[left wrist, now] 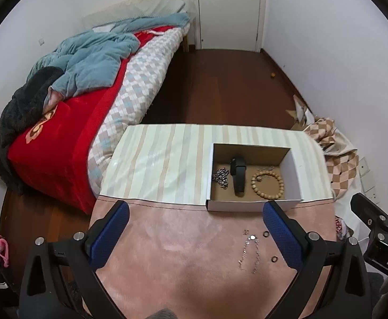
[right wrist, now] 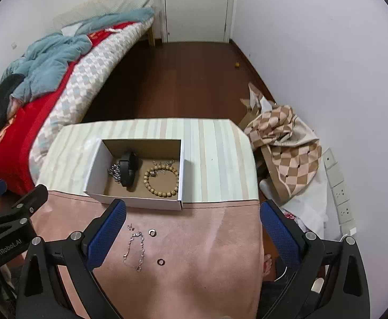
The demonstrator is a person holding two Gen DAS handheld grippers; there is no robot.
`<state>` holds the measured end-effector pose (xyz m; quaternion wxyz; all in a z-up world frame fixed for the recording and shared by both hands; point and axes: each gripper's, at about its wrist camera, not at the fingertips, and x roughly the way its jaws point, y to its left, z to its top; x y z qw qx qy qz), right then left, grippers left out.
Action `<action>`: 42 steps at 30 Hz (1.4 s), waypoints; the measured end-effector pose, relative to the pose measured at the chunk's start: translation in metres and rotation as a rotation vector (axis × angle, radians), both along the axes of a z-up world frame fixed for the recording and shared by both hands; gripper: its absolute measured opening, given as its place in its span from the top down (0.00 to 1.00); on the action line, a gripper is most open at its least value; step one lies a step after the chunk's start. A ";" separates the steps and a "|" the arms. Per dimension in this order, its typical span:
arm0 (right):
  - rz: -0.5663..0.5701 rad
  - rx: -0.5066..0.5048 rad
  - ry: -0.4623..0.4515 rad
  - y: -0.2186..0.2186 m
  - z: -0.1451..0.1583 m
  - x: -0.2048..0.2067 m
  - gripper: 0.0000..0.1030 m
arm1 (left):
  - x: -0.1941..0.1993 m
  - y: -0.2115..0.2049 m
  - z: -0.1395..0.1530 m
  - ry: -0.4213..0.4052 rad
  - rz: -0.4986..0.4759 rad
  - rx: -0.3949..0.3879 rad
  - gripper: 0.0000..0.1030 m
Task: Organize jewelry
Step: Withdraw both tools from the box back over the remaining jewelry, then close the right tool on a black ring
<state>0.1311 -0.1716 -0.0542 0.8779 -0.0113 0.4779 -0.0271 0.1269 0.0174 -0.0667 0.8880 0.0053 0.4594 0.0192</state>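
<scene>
An open cardboard box [left wrist: 249, 204] [right wrist: 138, 202] stands on the table. It holds a black watch [left wrist: 238, 175] [right wrist: 128, 168], a wooden bead bracelet [left wrist: 267, 184] [right wrist: 162, 182] and a dark metal chain [left wrist: 221, 177] [right wrist: 114, 172]. On the pink mat [left wrist: 180, 252] [right wrist: 194, 252] in front of it lie a thin silver chain [left wrist: 249, 255] [right wrist: 135, 251], a small earring [right wrist: 130, 227], a silver ring [left wrist: 266, 234] [right wrist: 152, 232] and a dark ring [left wrist: 274, 259] [right wrist: 161, 261]. My left gripper [left wrist: 196, 212] is open and empty above the mat. My right gripper [right wrist: 194, 212] is open and empty, right of the loose pieces.
The table has a striped cloth [left wrist: 162, 159] [right wrist: 215, 159] at the back. A bed [left wrist: 87, 101] [right wrist: 47, 85] with red and blue bedding stands at the left. A checkered cloth pile [right wrist: 281, 143] lies on the floor at the right, by wall sockets [right wrist: 340, 191].
</scene>
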 end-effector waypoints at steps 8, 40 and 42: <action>-0.002 0.000 -0.094 0.000 0.048 -0.039 0.01 | -0.032 -0.004 0.039 -0.073 -0.023 -0.021 0.00; 0.100 0.190 0.206 0.012 -0.186 -0.047 0.47 | -0.036 0.024 -0.157 0.303 0.129 0.112 0.00; 0.108 0.175 0.209 0.018 -0.190 -0.043 0.52 | -0.033 0.024 -0.160 0.310 0.128 0.113 0.00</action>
